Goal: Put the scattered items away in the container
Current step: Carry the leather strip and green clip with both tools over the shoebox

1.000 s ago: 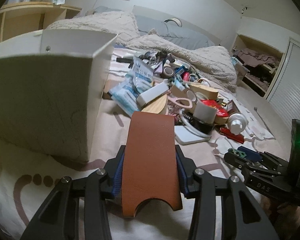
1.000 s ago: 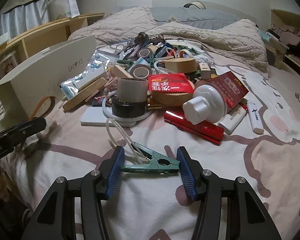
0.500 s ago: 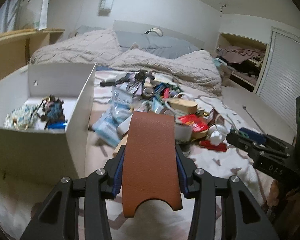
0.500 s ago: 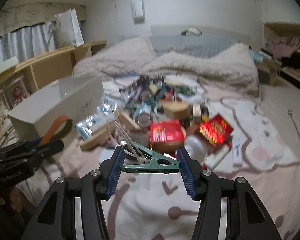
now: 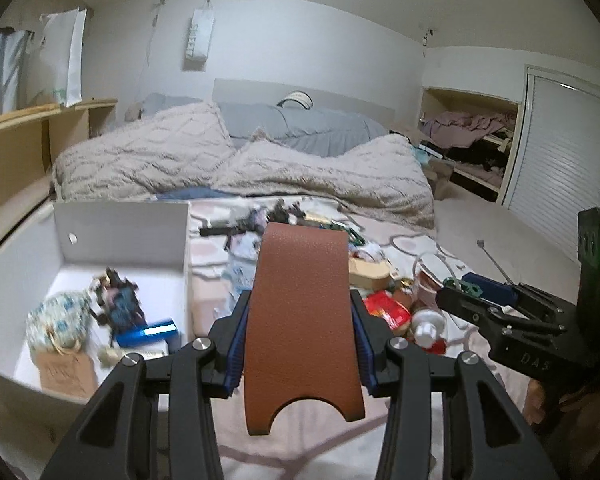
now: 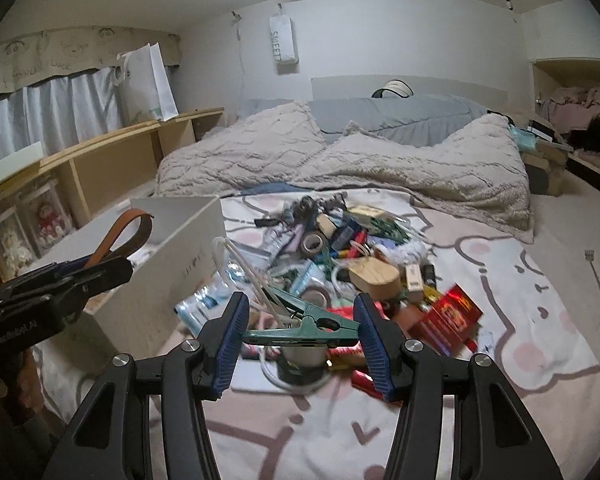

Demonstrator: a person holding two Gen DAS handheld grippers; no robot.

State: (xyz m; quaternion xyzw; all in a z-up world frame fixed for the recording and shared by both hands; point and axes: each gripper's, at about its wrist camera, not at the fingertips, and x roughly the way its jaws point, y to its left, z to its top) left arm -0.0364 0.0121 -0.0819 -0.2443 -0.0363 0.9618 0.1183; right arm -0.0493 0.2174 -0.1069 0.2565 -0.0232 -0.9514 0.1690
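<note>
My left gripper point(image 5: 298, 320) is shut on a brown leather strap point(image 5: 304, 312) and holds it above the bed, just right of the white box point(image 5: 124, 236). The strap's loop also shows in the right wrist view point(image 6: 120, 232), beside the box point(image 6: 172, 276). The box holds a patterned pouch point(image 5: 56, 320), a dark tangle point(image 5: 116, 300) and a blue tube point(image 5: 148, 332). My right gripper point(image 6: 300, 332) is shut on a green clip point(image 6: 308, 330) with white cord point(image 6: 240, 268) hanging from it, raised over the pile of scattered items point(image 6: 352, 264).
The pile includes tape rolls point(image 6: 312, 244), a wooden block point(image 6: 376, 276), red packets point(image 6: 448, 312) and a white bottle point(image 5: 428, 328). A rumpled beige blanket point(image 6: 340, 160) lies behind it. Wooden shelves point(image 6: 100, 160) run along the left.
Both grippers have risen well above the bed with their loads. The left one now looks down into the box's open top, where before it faced the box's outer wall.
</note>
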